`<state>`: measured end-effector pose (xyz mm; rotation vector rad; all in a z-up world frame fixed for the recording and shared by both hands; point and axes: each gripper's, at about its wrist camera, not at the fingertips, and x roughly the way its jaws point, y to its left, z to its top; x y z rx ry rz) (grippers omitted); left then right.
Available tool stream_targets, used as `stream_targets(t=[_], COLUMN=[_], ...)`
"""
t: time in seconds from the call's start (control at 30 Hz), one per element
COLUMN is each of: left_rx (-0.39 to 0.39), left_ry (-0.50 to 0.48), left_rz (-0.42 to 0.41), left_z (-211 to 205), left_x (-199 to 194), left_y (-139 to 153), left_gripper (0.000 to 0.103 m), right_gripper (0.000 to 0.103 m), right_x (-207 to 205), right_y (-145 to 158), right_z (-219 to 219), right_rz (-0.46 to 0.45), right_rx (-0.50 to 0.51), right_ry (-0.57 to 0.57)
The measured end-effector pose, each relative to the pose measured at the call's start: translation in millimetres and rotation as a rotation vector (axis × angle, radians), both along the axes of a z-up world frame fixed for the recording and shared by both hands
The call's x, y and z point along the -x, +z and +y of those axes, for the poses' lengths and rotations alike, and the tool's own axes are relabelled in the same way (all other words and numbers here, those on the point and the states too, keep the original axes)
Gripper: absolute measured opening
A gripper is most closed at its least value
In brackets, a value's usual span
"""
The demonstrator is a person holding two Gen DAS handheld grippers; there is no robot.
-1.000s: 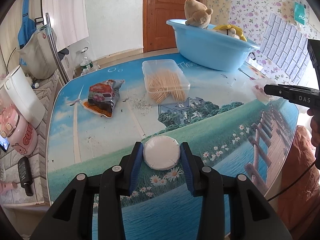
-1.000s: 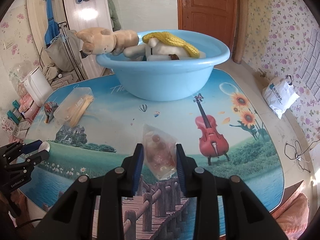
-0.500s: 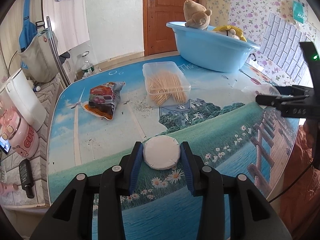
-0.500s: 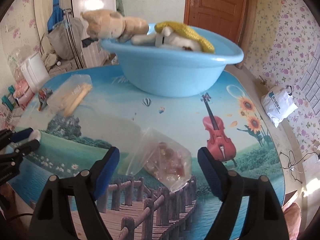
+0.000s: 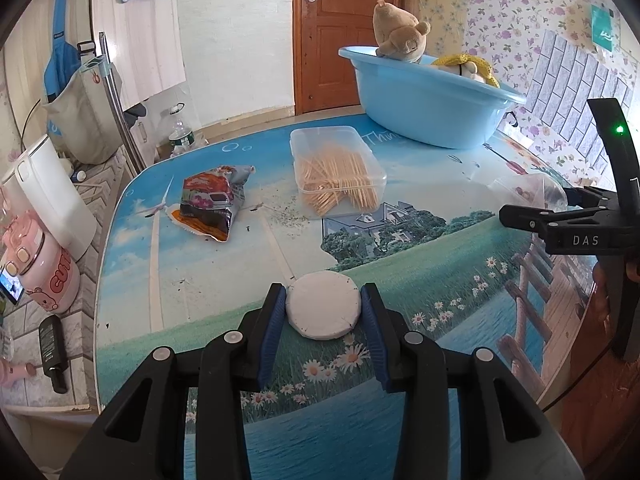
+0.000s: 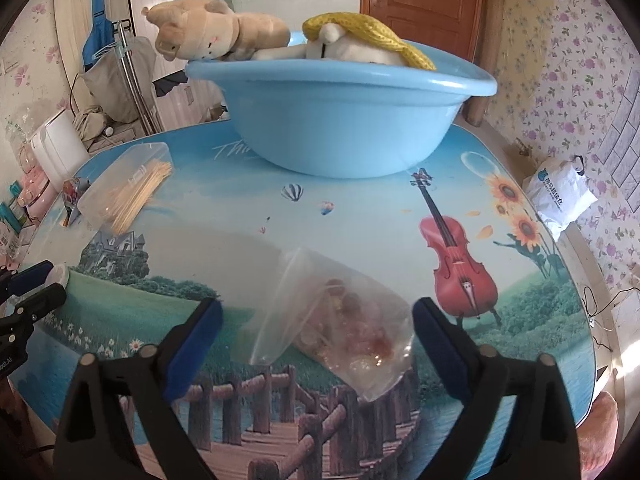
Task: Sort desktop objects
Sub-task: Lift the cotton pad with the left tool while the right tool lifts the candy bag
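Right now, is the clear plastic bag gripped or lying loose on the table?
Loose. The clear plastic bag lies on the table between the right gripper pads, touching neither.

Basin (image 6: 340, 120) interior behind its wall

Light: bright daylight, perhaps from the right | Focus: sharp | Edges: fisheye-bent, dark corners

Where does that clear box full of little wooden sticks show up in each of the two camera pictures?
Left wrist view: the clear box of sticks lies above the middle, on the table just left of the blue basin.
Right wrist view: the same box lies at the left, lower left of the basin.
Shared landmark: the blue basin with the plush toys in it.
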<state>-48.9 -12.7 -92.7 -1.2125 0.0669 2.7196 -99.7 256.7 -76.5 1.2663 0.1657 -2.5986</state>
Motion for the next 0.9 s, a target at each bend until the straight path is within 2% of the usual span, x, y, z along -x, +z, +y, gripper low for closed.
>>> stream_targets(t=[0.43, 0.47, 0.53, 0.57, 0.63, 0.9], left_rx=[-0.017, -0.021, -0.011, -0.008, -0.008, -0.018], left_ry=[0.018, 0.019, 0.021, 0.022, 0.023, 0.023], left_rz=[-0.020, -0.021, -0.020, -0.020, -0.024, -0.010], left_z=[-1.0, -1.4, -0.8, -0.6, -0.2, 3.2], left_x=[1.0, 0.7, 0.8, 0.8, 1.2, -3.2], left_y=[2.8, 3.9, 5.0, 5.4, 5.3, 12.2], left_gripper=[0.037, 0.037, 0.037, 0.037, 0.037, 0.037], right_gripper=[0.102, 0.099, 0.073, 0.070, 0.053, 0.047], right_x=[-1.9, -2.8, -4.8, -4.4, -4.4, -9.1], right_y=[0.7, 1.7, 4.4, 5.1, 6.3, 13.8], right_z=[3.5, 2.9, 1.7, 1.3, 1.3, 8.4], right_rz=[0.020, 0.026, 0.042, 0.040, 0.043, 0.046], right_rx=[0.002, 0.004, 0.009, 0.014, 0.010, 0.053], right_ry=[-0.003, -0.005, 0.005, 0.014, 0.022, 0.027])
